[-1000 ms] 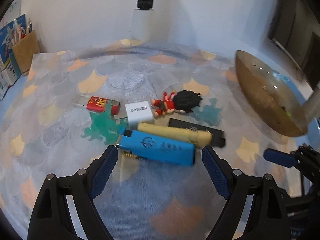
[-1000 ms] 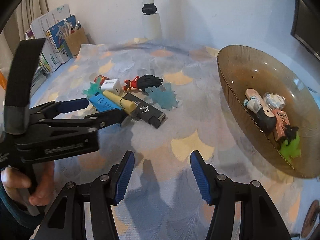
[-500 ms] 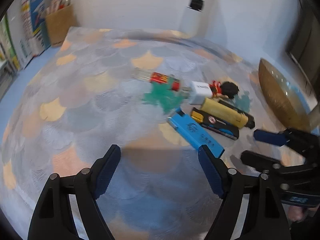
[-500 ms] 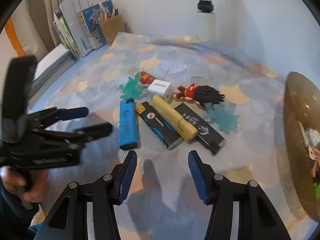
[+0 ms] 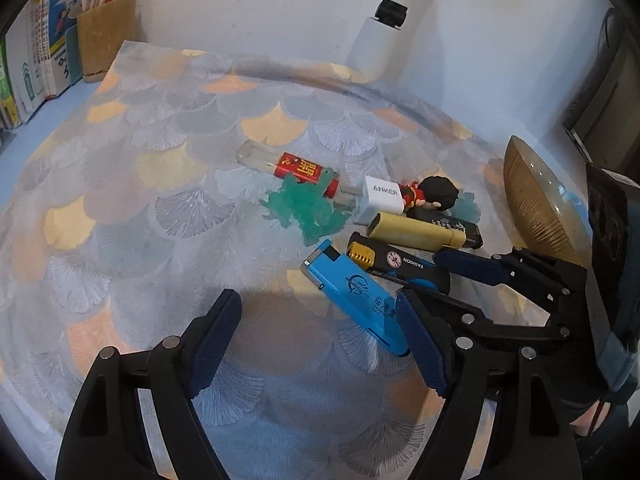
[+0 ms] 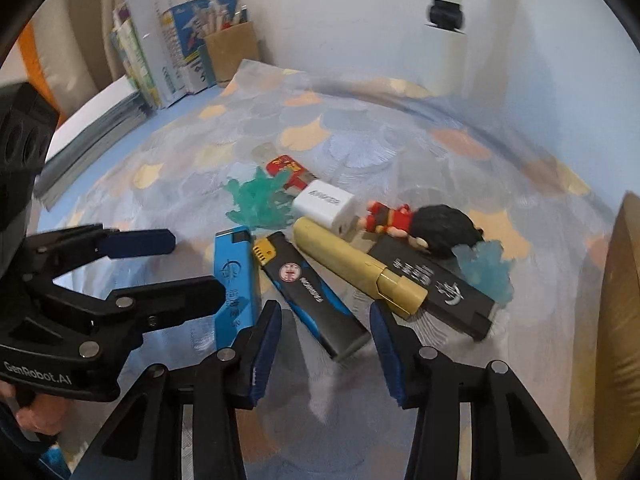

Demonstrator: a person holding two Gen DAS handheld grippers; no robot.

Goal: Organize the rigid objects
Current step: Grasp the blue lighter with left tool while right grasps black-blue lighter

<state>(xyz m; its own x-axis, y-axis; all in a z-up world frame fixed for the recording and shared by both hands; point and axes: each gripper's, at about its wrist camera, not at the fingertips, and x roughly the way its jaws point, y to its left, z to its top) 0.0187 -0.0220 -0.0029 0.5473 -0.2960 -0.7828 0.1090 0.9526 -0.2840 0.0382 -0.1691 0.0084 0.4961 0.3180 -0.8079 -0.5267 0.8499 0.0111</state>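
Gaping, both claws — left, right — empty; left finger hides blue lighter's end.

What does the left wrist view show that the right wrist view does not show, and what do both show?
Only the left wrist view: the ribbed inner face of the brown glass bowl.
Only the right wrist view: a stack of white paper sheets and an orange curtain edge.
Both: the blue rectangular lighter, the white Anker charger cube, the beige capped tube, and both open claws: the left claw and the right claw.
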